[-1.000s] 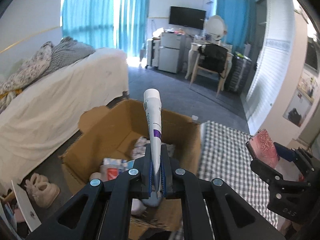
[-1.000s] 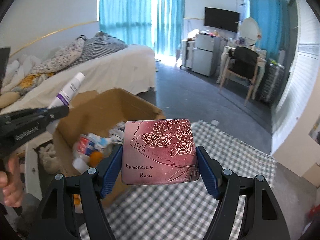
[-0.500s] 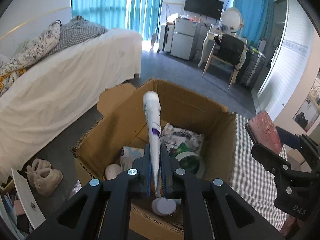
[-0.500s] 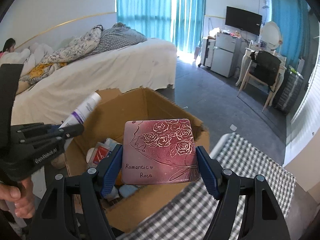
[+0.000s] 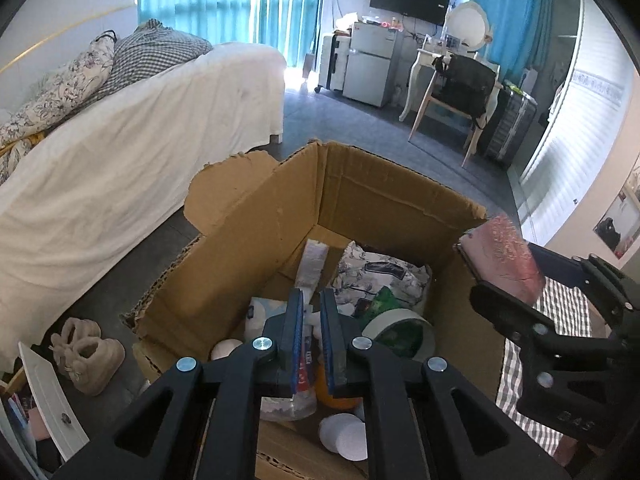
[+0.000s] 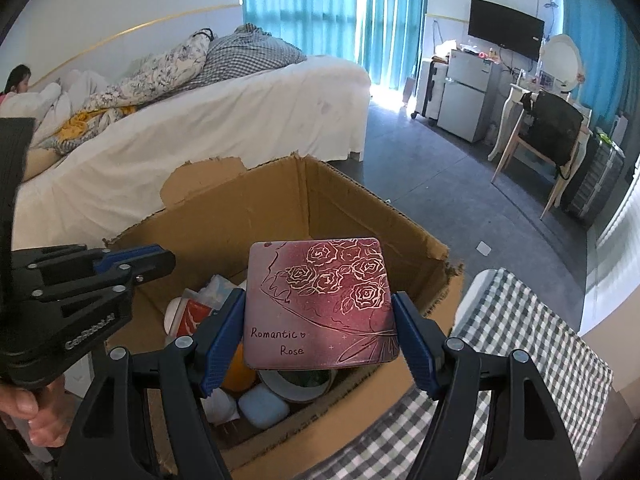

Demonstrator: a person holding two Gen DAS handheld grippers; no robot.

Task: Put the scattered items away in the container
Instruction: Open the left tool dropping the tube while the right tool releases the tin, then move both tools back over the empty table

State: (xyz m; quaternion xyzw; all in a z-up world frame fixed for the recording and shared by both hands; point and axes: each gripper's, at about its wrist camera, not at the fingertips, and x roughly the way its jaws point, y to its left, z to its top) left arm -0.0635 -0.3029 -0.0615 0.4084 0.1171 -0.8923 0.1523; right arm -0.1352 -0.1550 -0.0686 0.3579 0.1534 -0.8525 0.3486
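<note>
The right tongs squeeze a flat Romantic Rose case by its two side edges, right over the cardboard box. It looks stiff, smooth and light, so I think it could slip. The edges seem the best place to hold. The left tongs stand a crack apart, empty. A white tube lies in the box.
</note>
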